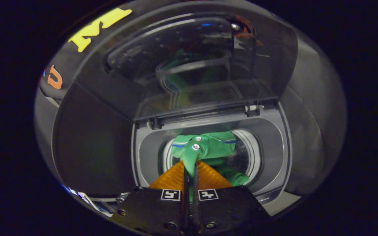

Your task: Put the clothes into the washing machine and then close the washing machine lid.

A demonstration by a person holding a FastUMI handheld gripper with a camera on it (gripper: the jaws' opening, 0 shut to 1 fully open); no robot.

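A green polo shirt [210, 149] with white buttons and a blue-striped collar hangs over the round drum opening [253, 157] of a grey top-loading washing machine [274, 144]. My gripper [190, 167] is shut on a fold of the shirt, which is pinched between the two fingers just above the drum. More green cloth [240, 178] trails down inside the drum beyond the fingers. The machine's dark transparent lid [189, 65] stands raised behind the opening, and the shirt's reflection shows in it.
The lid's hinges [253, 109] run along the back edge of the machine top. Black booth cloth surrounds the machine on both sides. Some printed papers [87, 198] lie low to the left of the fingers.
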